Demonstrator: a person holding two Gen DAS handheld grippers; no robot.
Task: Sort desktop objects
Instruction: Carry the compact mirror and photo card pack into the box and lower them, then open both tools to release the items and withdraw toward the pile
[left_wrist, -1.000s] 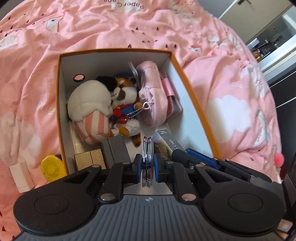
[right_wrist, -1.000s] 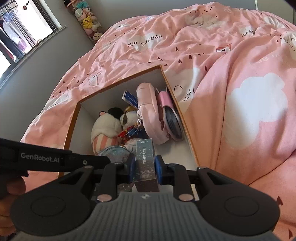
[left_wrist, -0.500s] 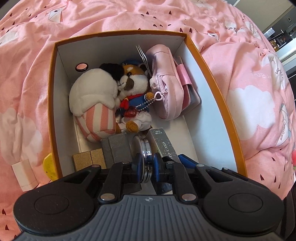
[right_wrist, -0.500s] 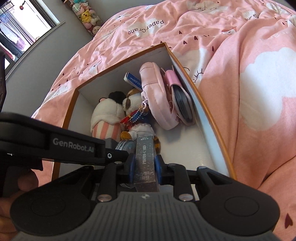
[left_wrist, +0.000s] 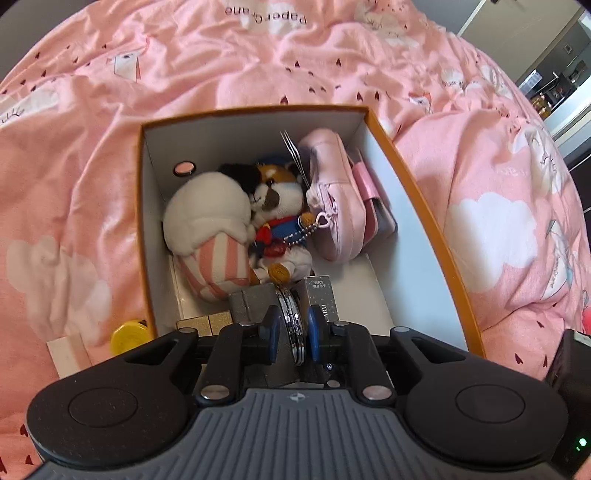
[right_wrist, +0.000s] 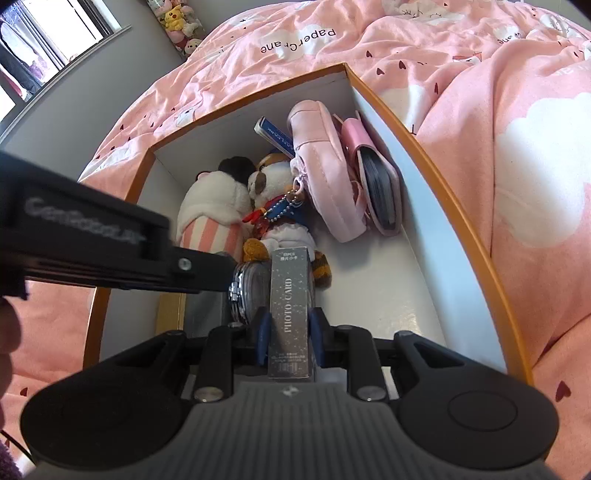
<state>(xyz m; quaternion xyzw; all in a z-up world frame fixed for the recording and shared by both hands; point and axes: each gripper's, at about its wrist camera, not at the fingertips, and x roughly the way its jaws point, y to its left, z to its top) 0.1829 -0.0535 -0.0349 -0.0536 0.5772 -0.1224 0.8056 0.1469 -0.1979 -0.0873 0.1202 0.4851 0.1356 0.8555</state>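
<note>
1. Orange-rimmed and white inside, the cardboard box sits open on a pink quilt printed with clouds and hearts; I place everything else against this box.
2. My left gripper reaches over the box's near edge, jaws closed on a thin round silvery disc stood on edge between the blue pads, low inside the near end.
3. My right gripper is also over the near end, jaws clamped on a slim grey box labelled PHOTO CARD, held upright just beside the disc.
4. In the right wrist view the left gripper's black body crosses the box's left side, its tip meeting the disc there.
5. Mid-box, against the left wall, lies a white plush cupcake with pink stripes; a plush dog in a blue outfit is pressed against it.
6. Toward the box's right wall stands a pink zip pouch, with a pink wallet wedged between it and the wall.
7. A blue card packet leans at the far wall behind the pouch.
8. A grey block and gold blocks rest at the near-left corner inside.
9. Outside the near-left corner, on the quilt, lie a yellow disc and a white block.
</note>
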